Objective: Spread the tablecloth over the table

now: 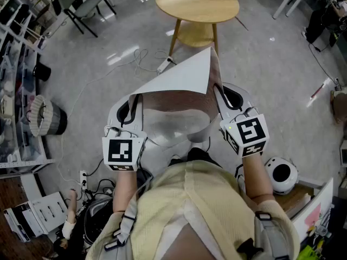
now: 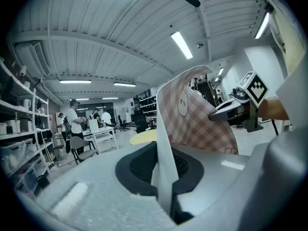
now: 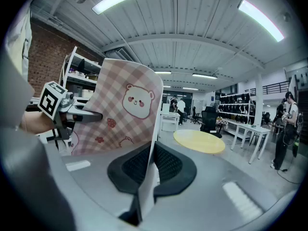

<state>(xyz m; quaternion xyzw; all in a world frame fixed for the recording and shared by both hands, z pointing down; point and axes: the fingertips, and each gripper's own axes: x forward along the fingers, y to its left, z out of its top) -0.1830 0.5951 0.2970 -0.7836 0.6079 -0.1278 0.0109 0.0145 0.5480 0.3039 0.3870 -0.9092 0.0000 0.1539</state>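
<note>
Pink checked tablecloth (image 3: 120, 114), bear print, pale yellow table (image 1: 198, 1)

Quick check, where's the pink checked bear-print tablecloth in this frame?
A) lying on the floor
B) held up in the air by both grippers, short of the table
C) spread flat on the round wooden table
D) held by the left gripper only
B: the left gripper and the right gripper are each shut on an edge of the pink checked bear-print tablecloth, and the round wooden table stands uncovered beyond it.
</note>
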